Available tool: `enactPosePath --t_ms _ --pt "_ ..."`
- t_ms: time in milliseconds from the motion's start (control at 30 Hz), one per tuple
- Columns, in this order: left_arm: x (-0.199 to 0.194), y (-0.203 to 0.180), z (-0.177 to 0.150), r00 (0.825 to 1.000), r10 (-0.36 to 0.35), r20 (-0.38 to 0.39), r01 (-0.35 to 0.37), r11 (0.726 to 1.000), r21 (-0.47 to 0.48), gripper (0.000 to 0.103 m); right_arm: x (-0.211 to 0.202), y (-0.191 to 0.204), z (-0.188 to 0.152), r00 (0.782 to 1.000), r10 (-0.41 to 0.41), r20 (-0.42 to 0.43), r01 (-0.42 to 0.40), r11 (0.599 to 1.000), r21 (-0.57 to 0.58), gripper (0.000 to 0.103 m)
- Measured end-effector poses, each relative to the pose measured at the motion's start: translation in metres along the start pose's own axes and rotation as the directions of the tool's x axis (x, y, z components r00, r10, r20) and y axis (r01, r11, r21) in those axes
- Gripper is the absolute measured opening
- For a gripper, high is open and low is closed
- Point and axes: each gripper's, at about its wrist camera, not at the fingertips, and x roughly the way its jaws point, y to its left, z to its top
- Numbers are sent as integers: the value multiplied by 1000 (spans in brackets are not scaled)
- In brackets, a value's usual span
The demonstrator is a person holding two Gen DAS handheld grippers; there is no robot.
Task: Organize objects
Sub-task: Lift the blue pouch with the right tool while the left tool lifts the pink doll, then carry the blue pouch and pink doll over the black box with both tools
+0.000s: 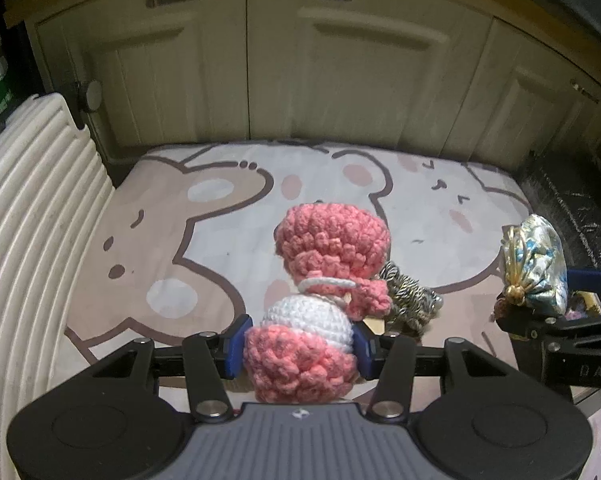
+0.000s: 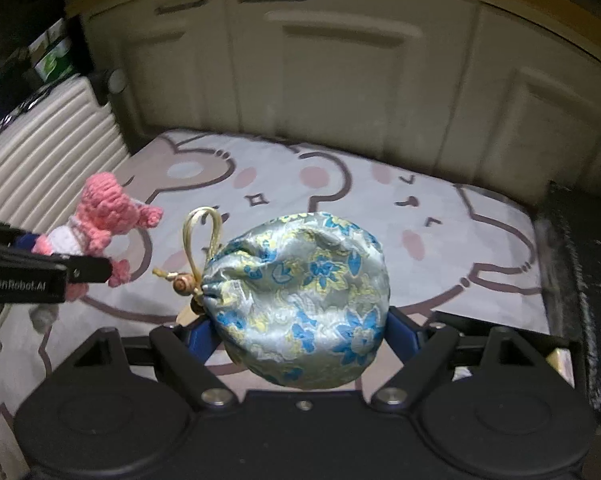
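My left gripper (image 1: 298,350) is shut on a pink and white crochet doll (image 1: 324,280), its blue pads pressed against the doll's white middle, and the doll is lifted above the cartoon-print mat (image 1: 220,220). The same doll (image 2: 100,228) shows at the left of the right wrist view. My right gripper (image 2: 304,336) is shut on a round silver brocade pouch (image 2: 304,296) with blue and yellow flowers and a gold drawstring loop (image 2: 204,236). That pouch (image 1: 536,268) appears at the right edge of the left wrist view.
A striped black and white yarn item (image 1: 408,300) lies on the mat behind the doll. Cream cabinet doors (image 1: 300,72) close off the back. A ribbed white case (image 1: 32,208) stands at the left, and a dark furry surface (image 2: 584,300) runs along the right.
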Motion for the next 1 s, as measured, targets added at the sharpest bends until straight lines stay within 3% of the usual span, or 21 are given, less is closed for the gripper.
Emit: enactPosePath --t_ms 600,1000 --pt "-27 -35 7 994 33 100 -35 999 22 52 -37 -36 -5 992 -77 96 64 989 135 85" --pt "-29 -86 10 989 -36 143 21 994 108 52 -59 -88 -23 985 -134 111 105 967 231 85"
